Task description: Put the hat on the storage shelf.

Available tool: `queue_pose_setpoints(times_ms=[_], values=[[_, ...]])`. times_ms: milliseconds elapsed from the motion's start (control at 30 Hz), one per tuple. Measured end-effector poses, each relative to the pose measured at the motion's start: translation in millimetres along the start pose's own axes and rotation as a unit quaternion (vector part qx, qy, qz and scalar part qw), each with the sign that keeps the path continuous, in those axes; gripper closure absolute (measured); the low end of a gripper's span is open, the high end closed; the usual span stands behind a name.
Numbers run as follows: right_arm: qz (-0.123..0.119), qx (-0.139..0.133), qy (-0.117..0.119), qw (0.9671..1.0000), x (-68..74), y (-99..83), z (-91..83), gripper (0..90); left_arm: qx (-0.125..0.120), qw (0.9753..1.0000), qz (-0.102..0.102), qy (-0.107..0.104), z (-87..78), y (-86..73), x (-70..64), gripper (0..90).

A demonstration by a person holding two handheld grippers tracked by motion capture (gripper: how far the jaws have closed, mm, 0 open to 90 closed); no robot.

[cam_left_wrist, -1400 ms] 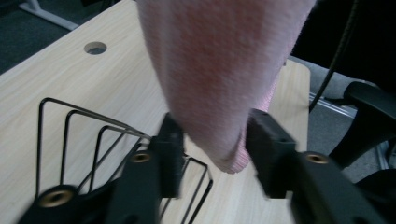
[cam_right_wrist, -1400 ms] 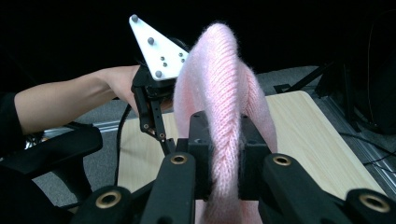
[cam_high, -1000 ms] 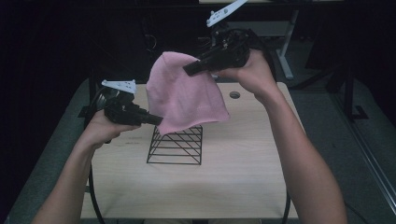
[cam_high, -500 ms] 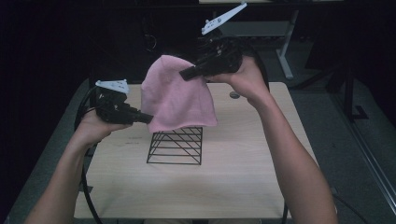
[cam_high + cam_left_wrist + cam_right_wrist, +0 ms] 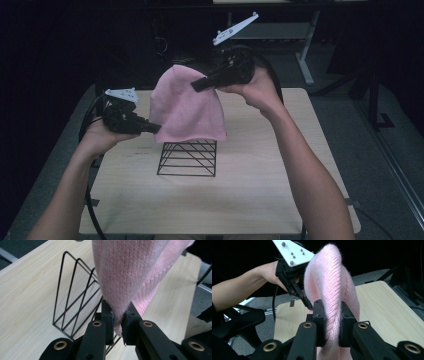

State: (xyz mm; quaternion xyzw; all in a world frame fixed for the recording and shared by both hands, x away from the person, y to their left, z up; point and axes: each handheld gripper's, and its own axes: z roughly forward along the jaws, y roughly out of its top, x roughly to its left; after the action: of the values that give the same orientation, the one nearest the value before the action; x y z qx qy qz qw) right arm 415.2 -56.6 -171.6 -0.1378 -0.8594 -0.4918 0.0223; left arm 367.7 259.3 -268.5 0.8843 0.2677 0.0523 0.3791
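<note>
Two grips are in place, so the pickup part looks done: the pink knit cloth (image 5: 187, 107) is held clear of the bench (image 5: 260, 195), hanging between both sets of tongs.

- Left tongs (image 5: 154, 128): closed narrow on a lower corner of the cloth; in the left gripper view the knit is seen pinched between the two jaws (image 5: 119, 322), fabric rising straight up from them.
- Right tongs (image 5: 196, 86): clamped on a thick fold near the top edge; in the right gripper view the jaws are spread about the bunched knit (image 5: 332, 325), with the left tongs (image 5: 308, 305) just beyond it.
- Wire rack (image 5: 187, 158): stands on the bench directly below the cloth, a little beyond and to the right of the left tongs. The hem appears to hang right at the top of the wires; contact cannot be told from the high view. In the left gripper view the rack (image 5: 75, 295) sits beside and behind the hanging cloth, wires bare.

Judged state: roughly halfway. Lifted and spread, yes; draped on the rack, not yet. Left to do, as a guess: the cloth is to be lowered over the wires, evened out, then released by both tongs. The thick fold in the right tongs may need shaking out first.
</note>
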Motion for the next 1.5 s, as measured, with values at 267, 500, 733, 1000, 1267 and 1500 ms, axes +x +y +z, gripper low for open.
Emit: queue_pose_setpoints(times_ms=[267, 500, 733, 1000, 1267, 1500], values=[[0.016, 0.0, 0.003, 0.9999, -8.2, -12.5, 4.7, 79.2, 0.009, 0.9999, -0.002, 0.008, 8.4, -4.0, 1.6, 81.6], [0.024, -0.001, 0.007, 0.9997, -13.1, -22.2, 10.2, 79.1, 0.018, 0.9997, -0.005, 0.013, 14.6, -9.7, 2.6, 81.5], [0.03, 0.001, 0.014, 0.9994, -17.5, -28.8, 18.1, 78.4, 0.028, 0.9994, -0.006, 0.016, 18.8, -13.9, 4.9, 81.2], [0.034, 0.007, 0.035, 0.9988, -17.7, -34.1, 30.6, 77.0, 0.029, 0.9994, -0.01, 0.013, 20.9, -28.0, 3.1, 81.1], [0.033, 0.012, 0.044, 0.9984, -14.8, -40.4, 40.7, 74.3, 0.035, 0.9991, -0.015, 0.017, 20.4, -38.9, 4.0, 81.1], [0.037, 0.022, 0.054, 0.9976, -10.5, -48.8, 50.0, 73.4, 0.052, 0.9983, -0.01, 0.023, 25.5, -46.0, 2.7, 81.1]])
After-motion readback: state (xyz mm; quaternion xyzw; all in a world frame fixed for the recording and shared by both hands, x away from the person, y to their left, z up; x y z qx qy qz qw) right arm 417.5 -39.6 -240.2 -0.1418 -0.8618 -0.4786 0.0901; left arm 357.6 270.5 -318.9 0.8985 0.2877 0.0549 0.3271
